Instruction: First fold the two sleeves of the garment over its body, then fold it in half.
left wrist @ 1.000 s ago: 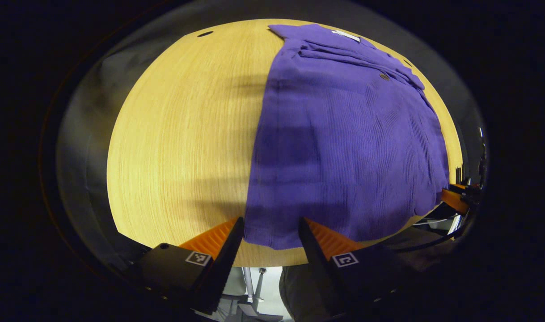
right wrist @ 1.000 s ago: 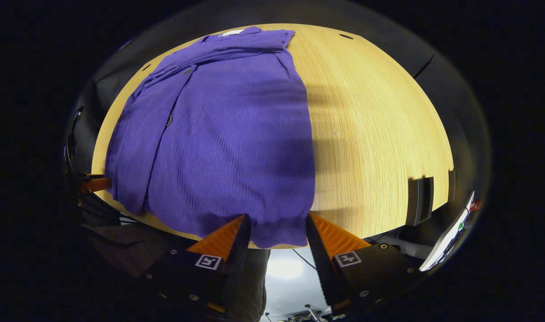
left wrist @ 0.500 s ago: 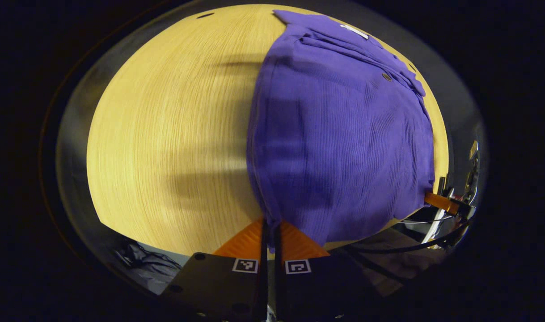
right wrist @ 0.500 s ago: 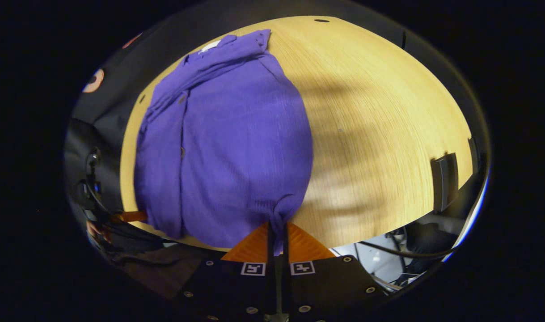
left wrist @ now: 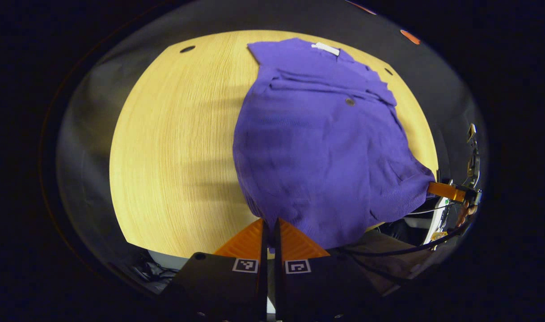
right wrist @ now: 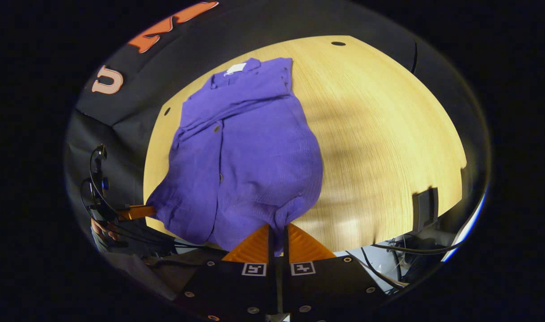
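Note:
A purple ribbed garment (left wrist: 326,143) with buttons lies on the round wooden table (left wrist: 174,147), its sleeves folded over its body and its collar at the far side. My left gripper (left wrist: 268,222) is shut on the garment's near hem corner, which is lifted off the table. In the right gripper view the same garment (right wrist: 250,147) bulges upward near the hem, and my right gripper (right wrist: 276,228) is shut on the other hem corner. The right gripper (left wrist: 446,191) also shows at the right edge of the left gripper view, and the left gripper (right wrist: 136,211) at the left of the right gripper view.
Bare wooden table (right wrist: 379,147) stretches to the side of the garment. A dark bracket (right wrist: 424,208) sits at the table's near right rim. Cables (right wrist: 402,250) hang below the table edge. A small hole (left wrist: 187,48) marks the far tabletop.
Both grippers shut on the hem corners and then rose, lifting the near hem off the table so the cloth bunches toward the collar.

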Action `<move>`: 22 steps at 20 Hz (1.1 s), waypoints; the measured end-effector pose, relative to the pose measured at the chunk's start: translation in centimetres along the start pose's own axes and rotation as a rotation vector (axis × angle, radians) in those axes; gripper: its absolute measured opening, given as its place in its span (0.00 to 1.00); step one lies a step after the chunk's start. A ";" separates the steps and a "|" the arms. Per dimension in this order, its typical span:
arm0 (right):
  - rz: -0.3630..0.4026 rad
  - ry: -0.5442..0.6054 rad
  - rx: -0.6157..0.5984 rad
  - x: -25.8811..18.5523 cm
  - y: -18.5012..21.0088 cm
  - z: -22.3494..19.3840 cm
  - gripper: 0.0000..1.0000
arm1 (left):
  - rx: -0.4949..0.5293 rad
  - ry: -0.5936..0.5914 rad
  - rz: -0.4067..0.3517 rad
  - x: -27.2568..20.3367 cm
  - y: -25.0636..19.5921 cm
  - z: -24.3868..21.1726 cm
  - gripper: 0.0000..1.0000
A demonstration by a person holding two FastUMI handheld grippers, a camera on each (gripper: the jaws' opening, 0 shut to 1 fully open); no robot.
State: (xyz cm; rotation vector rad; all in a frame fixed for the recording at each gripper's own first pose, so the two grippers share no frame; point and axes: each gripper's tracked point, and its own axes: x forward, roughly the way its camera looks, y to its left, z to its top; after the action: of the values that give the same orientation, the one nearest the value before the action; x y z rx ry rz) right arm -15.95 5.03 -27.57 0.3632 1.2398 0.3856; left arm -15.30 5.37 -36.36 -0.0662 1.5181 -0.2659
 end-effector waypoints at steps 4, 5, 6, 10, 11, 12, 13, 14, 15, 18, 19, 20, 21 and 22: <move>0.026 -0.057 -0.044 -2.2 1.8 3.6 0.05 | 0.036 -0.089 -0.025 -2.8 -1.0 4.0 0.07; 0.035 -0.074 -0.049 -3.0 2.2 4.8 0.05 | 0.048 -0.105 -0.013 -3.9 -1.0 5.4 0.07; 0.043 -0.088 -0.058 -3.4 2.6 5.8 0.05 | 0.056 -0.120 -0.005 -4.3 -0.8 6.6 0.07; 0.042 -0.121 -0.094 -4.9 3.1 9.5 0.05 | 0.075 -0.161 0.013 -5.9 -0.2 10.8 0.08; 0.036 -0.122 -0.099 -4.9 3.2 10.3 0.05 | 0.077 -0.165 0.017 -6.2 0.1 11.9 0.08; 0.035 -0.122 -0.106 -4.9 3.3 11.1 0.05 | 0.086 -0.170 0.020 -6.5 0.3 13.1 0.07; 0.037 -0.121 -0.114 -4.9 3.5 11.7 0.05 | 0.094 -0.167 0.027 -6.7 0.6 14.3 0.07; 0.032 -0.113 -0.125 -4.8 3.5 12.4 0.05 | 0.107 -0.167 0.030 -6.7 0.6 15.5 0.07; 0.027 -0.107 -0.139 -4.7 3.5 13.1 0.05 | 0.118 -0.157 0.039 -6.8 0.7 16.5 0.07; 0.027 -0.087 -0.163 -4.2 3.8 15.4 0.05 | 0.183 -0.146 0.063 -7.0 0.5 19.5 0.07; 0.029 -0.079 -0.163 -3.8 4.0 16.3 0.05 | 0.199 -0.144 0.068 -6.8 0.3 20.6 0.07; 0.032 -0.078 -0.165 -3.5 4.1 17.2 0.05 | 0.210 -0.134 0.072 -6.6 0.3 21.5 0.07; 0.030 -0.074 -0.167 -3.3 4.1 18.0 0.05 | 0.213 -0.137 0.072 -6.4 0.2 22.6 0.07; 0.032 -0.074 -0.169 -3.0 4.2 19.1 0.05 | 0.209 -0.130 0.077 -6.3 0.3 23.6 0.08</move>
State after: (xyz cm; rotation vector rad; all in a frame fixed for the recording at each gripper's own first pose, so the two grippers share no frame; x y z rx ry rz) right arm 1.11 6.19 -17.72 0.2502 1.1212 0.4965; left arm 7.95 4.09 -28.95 0.1382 1.3538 -0.3505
